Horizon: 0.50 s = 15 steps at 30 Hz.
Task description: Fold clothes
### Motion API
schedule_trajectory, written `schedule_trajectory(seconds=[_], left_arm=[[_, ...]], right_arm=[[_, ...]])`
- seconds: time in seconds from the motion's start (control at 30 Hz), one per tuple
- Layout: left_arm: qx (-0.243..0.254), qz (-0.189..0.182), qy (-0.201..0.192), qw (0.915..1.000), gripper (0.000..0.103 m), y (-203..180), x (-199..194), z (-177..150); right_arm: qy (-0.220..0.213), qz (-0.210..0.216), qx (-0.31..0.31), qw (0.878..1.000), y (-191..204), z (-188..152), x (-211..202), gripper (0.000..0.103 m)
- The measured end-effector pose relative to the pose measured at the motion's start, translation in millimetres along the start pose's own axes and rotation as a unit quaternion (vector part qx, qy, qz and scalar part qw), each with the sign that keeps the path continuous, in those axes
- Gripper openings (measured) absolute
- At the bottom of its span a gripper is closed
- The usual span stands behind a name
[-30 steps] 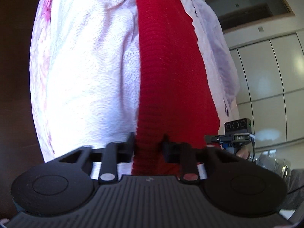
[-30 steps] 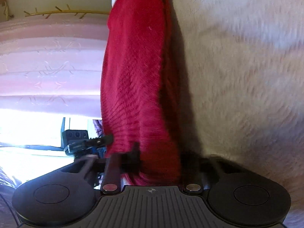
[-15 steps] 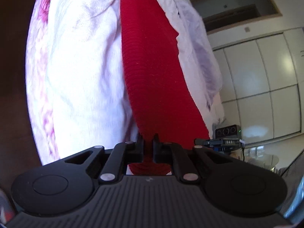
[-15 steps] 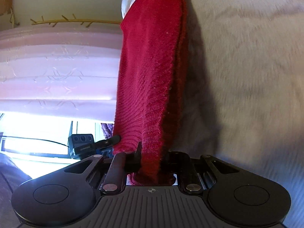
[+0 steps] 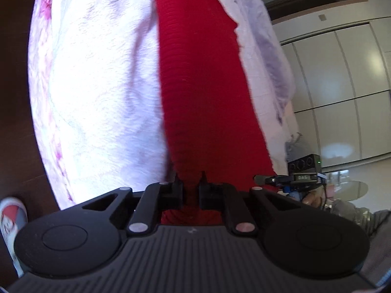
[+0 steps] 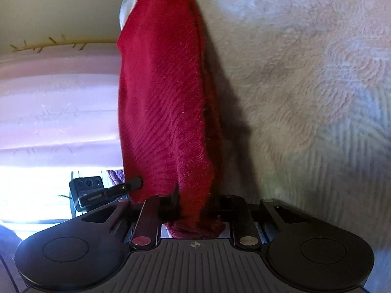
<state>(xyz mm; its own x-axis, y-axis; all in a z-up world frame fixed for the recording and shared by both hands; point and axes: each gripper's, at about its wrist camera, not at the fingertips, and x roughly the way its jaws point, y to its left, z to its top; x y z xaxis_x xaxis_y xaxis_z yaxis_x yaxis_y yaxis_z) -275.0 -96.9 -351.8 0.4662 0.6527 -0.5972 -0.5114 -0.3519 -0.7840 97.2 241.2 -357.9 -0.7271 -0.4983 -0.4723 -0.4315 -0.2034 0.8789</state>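
Observation:
A red ribbed knit garment [image 5: 202,85] hangs stretched away from my left gripper [image 5: 190,185], which is shut on its edge. The same red garment [image 6: 166,112] fills the middle of the right wrist view, and my right gripper [image 6: 193,202] is shut on another part of its edge. Both grippers hold it over a white and pink fluffy blanket [image 5: 97,85], which looks cream in the right wrist view [image 6: 305,97]. Each gripper shows in the other's view, the right one [image 5: 303,171] and the left one [image 6: 97,190].
White cabinet doors [image 5: 342,85] stand at the right of the left wrist view. A pink curtain [image 6: 58,102] and a bright window [image 6: 36,190] fill the left of the right wrist view. A shoe [image 5: 9,219] shows at the left edge.
My left gripper's jaws closed tight on the red garment. Both grippers have shifted a little with it, and the garment hangs straighter between them.

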Motion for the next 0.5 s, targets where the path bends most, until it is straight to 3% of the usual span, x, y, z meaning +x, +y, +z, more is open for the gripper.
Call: schedule_trajectory(seconds=[0.13, 0.3, 0.43, 0.5], left_arm=[[0.001, -0.027, -0.009, 0.9996, 0.007, -27, -22, 19], [-0.014, -0.065, -0.028, 0.9974, 0.007, -64, -40, 75], [-0.09, -0.097, -0.039, 0.9904, 0.007, -67, -23, 129], [-0.148, -0.11, -0.048, 0.9817, 0.007, -51, -19, 154]], right_arm=[[0.003, 0.016, -0.016, 1.0, 33, 16, -12, 0.016], [-0.011, 0.036, 0.019, 0.999, 73, 63, -37, 0.016], [-0.041, 0.056, 0.1, 0.993, 84, 120, -47, 0.016], [-0.045, 0.053, 0.136, 0.988, 86, 155, -43, 0.016]])
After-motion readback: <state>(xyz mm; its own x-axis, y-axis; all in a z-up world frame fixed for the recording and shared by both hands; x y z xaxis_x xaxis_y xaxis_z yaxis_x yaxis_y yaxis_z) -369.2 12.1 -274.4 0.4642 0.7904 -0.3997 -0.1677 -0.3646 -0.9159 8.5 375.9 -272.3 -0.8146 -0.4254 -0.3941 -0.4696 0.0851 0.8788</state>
